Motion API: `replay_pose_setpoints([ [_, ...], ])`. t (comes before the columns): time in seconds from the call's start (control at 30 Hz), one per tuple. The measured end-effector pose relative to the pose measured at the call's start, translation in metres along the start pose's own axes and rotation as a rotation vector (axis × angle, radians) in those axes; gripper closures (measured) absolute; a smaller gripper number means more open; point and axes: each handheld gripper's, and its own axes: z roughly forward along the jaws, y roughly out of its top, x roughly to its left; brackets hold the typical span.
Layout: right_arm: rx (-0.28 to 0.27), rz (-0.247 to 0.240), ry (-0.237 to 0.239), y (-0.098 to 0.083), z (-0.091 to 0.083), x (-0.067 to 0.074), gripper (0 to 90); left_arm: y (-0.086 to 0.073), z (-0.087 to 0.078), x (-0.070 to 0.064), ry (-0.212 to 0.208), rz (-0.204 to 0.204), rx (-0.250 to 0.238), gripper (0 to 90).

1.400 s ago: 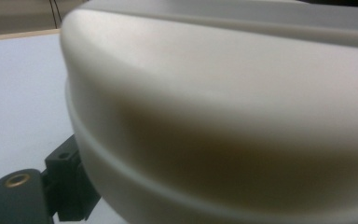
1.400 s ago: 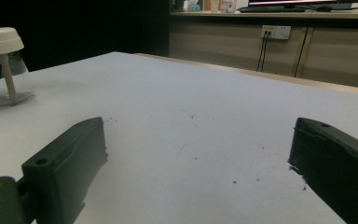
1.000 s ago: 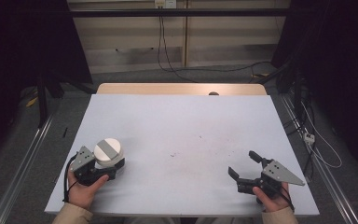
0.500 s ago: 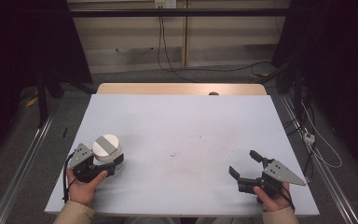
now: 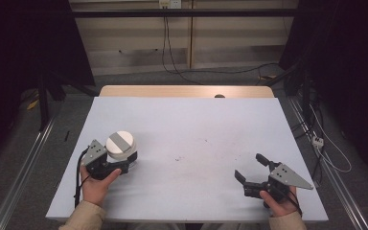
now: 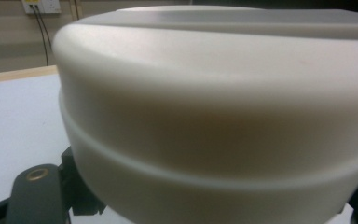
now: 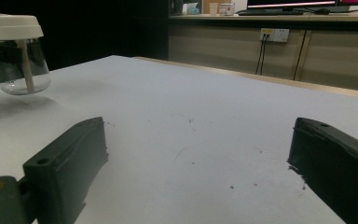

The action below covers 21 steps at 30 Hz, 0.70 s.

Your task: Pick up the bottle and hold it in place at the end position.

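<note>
From the high view, the left gripper [image 5: 120,165] sits at the near-left part of the white table [image 5: 191,129], and right at its front end is a small jar [image 5: 120,146] with a white lid. The jaws have just been closing, with the jar between them, and now they pinch it. Across the table, well apart from all that, the right gripper [image 5: 250,166] rests near the near-right corner, its two black jaws spread with nothing between them, pointing inward over the tabletop.

On to the left gripper view: the jar's white lid [image 6: 214,107] is pressed up close to the camera, a rounded rim with a ridge running below it. A black jaw peeks up at the lower left corner, tucked against the jar's side. The table shows pale behind on the left.

Now the right gripper view: two black jaws rise wide apart from the bottom corners, bare tabletop between them. Far off at the upper left hangs the jar [image 7: 16,53], clear body under its white lid, lifted just clear of the table with its shadow underneath.
</note>
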Motion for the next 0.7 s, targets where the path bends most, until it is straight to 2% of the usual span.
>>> replay_pose_setpoints([
  [0.43, 0.002, -0.003, 0.004, 0.001, 0.001, 0.001, 4.0, 0.009, 0.017, -0.006, -0.024, 0.009, -0.003, 18.4],
  [0.7, 0.002, -0.010, 0.001, 0.001, 0.002, 0.001, 3.8, 0.013, 0.029, -0.011, -0.038, 0.028, -0.004, 18.5],
])
